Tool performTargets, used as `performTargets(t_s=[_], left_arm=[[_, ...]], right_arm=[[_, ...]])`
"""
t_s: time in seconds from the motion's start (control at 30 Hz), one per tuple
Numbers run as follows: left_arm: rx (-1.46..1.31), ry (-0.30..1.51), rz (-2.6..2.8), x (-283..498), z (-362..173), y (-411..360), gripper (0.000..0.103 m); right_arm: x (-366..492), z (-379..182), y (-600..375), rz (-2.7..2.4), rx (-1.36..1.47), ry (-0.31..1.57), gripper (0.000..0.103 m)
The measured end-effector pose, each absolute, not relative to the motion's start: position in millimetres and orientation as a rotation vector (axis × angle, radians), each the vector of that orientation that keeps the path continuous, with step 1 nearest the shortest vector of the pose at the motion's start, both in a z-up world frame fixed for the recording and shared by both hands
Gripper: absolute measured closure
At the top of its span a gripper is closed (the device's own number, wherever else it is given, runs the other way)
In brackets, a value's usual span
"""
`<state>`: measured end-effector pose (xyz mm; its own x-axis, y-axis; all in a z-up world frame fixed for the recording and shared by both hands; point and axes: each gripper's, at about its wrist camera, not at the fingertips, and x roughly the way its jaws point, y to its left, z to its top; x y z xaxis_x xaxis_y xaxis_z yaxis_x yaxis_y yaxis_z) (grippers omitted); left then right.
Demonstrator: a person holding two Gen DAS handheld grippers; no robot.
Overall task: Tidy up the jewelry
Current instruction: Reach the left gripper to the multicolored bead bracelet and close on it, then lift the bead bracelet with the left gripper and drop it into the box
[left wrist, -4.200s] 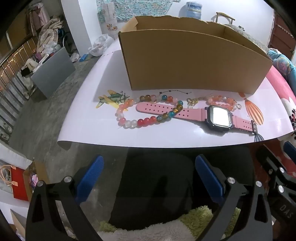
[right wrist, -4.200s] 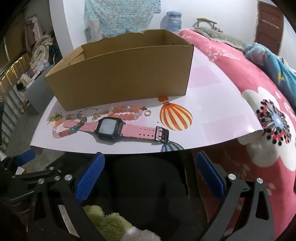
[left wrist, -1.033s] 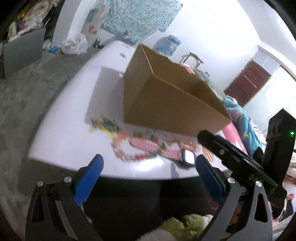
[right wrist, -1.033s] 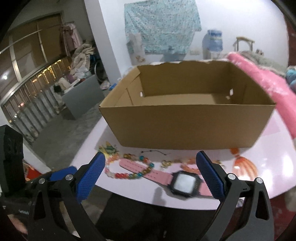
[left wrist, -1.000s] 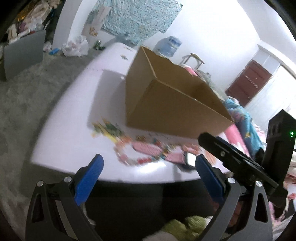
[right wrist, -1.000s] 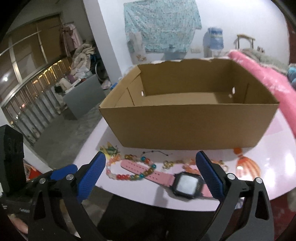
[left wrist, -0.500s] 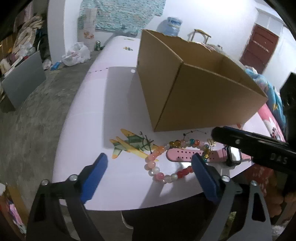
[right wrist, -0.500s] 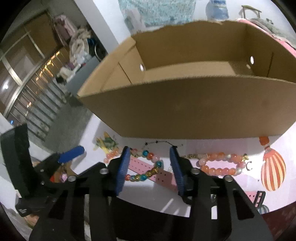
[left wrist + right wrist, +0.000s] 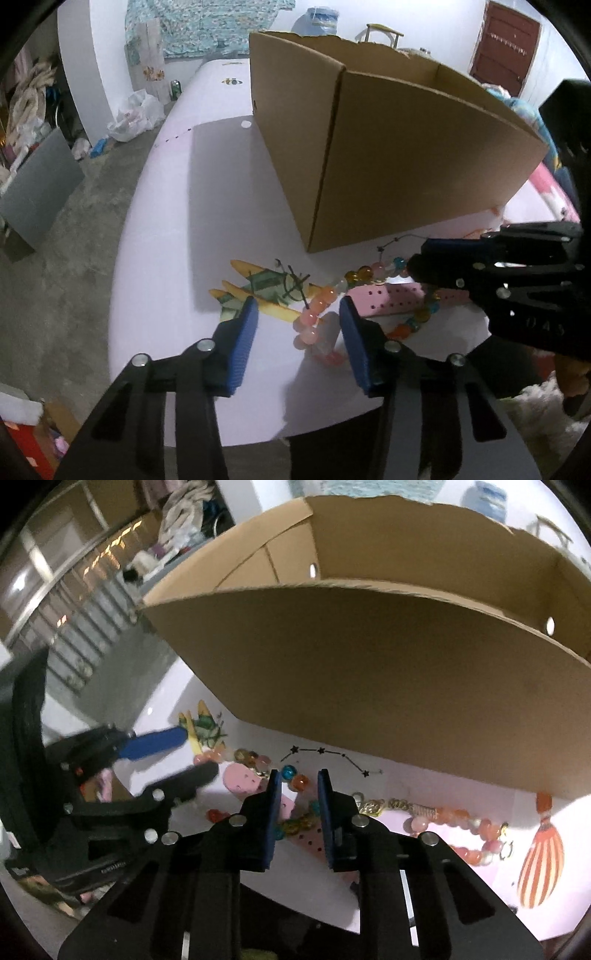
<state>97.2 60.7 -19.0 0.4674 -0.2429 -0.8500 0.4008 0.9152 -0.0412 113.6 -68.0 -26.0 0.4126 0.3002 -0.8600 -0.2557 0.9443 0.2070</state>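
Nothing is in the cardboard box yet as far as I can see; the part of its inside showing in my right view looks bare. All the jewelry lies on the white counter in front of the box's near wall, so the sorting has hardly begun.

My left fingers, low in the left view, are closing around the pale pink end of the multicoloured bead bracelet. The beads sit between the blue pads, but the pads do not press on them yet. My right fingers, at the lower centre of the right view, are also closing, narrow now, over the blue and orange beads at the other end of the same bracelet, where it crosses the pink watch strap. I cannot tell whether they touch a bead; I judge that they don't grip yet.

To the right in the right view, the orange bead bracelet with its gold chain lies untouched, beside the printed balloon on the counter. The watch's face is hidden behind my fingers.

Left to do, I judge: take hold of the bracelet, lift it clear of the strap, place it in the box, then the watch and the orange bracelet.
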Motion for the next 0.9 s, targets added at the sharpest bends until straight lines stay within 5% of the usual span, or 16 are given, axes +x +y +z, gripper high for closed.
performTargets(t_s=[0.2, 0.33, 0.4, 0.9], left_arm=[[0.236, 1.005, -0.399, 97.7, -20.3, 53.2, 0.067], [0.238, 1.002, -0.402, 96.0, -19.6, 49.8, 0.090], [0.233, 0.993, -0.402, 94.5, -19.1, 49.9, 0.094], [0.106, 0.823, -0.392, 63.9, 40.4, 69.4, 0.094]], right_arm=[[118.4, -31.0, -69.1, 0.367, 0.003, 1.105, 0.091], [119.1, -31.7, -69.4, 0.382, 0.015, 1.093, 0.095], [115.5, -27.9, -71.3, 0.392, 0.031, 1.074, 0.095], [78.6, 27.6, -83.4, 0.427, 0.080, 0.888, 0.095]])
